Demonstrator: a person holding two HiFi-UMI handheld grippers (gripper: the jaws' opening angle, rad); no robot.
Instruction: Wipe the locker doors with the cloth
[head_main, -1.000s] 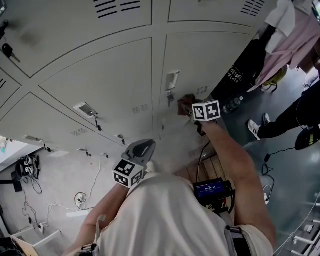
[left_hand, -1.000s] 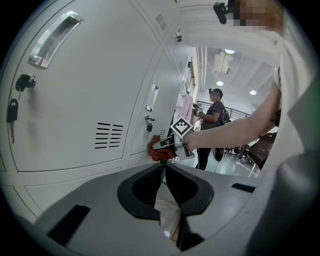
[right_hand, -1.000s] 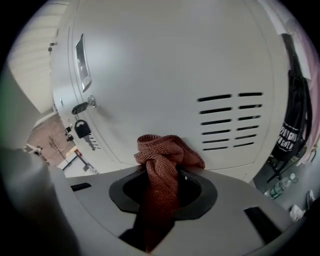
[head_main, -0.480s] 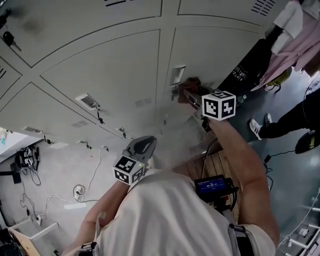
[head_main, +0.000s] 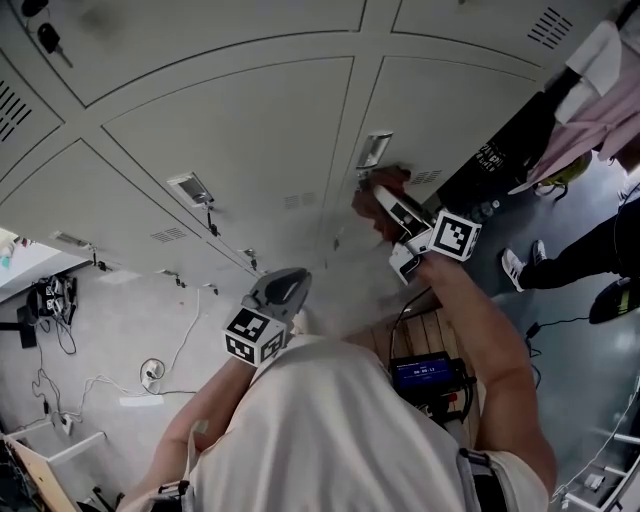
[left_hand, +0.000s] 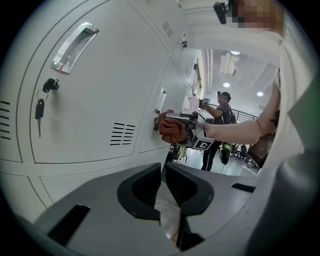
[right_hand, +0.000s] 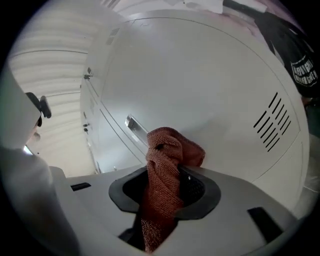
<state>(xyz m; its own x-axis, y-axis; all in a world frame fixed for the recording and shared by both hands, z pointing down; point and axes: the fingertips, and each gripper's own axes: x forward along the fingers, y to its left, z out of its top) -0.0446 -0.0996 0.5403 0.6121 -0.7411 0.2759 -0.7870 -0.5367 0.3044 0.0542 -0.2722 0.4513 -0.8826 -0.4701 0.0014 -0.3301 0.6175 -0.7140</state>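
A rust-red knitted cloth (right_hand: 165, 175) is pinched in my right gripper (right_hand: 167, 172), which is shut on it. In the head view that right gripper (head_main: 385, 200) presses the cloth (head_main: 375, 190) against a grey locker door (head_main: 450, 110), just below its metal handle (head_main: 374, 150). The left gripper view shows the cloth (left_hand: 170, 127) from the side, touching the door. My left gripper (head_main: 280, 290) hangs low by my chest, away from the lockers, its jaws closed together with nothing between them (left_hand: 165, 192).
Neighbouring locker doors (head_main: 230, 120) carry handles, vents and keys (left_hand: 40, 107). An open locker with hanging clothes (head_main: 590, 90) is at the right. A person's legs (head_main: 570, 250) stand nearby. Cables (head_main: 150, 375) lie on the floor at the left.
My right gripper has slid the cloth along the door, from beside the handle to just below it, and has turned so its marker cube sits lower. The left gripper has hardly moved.
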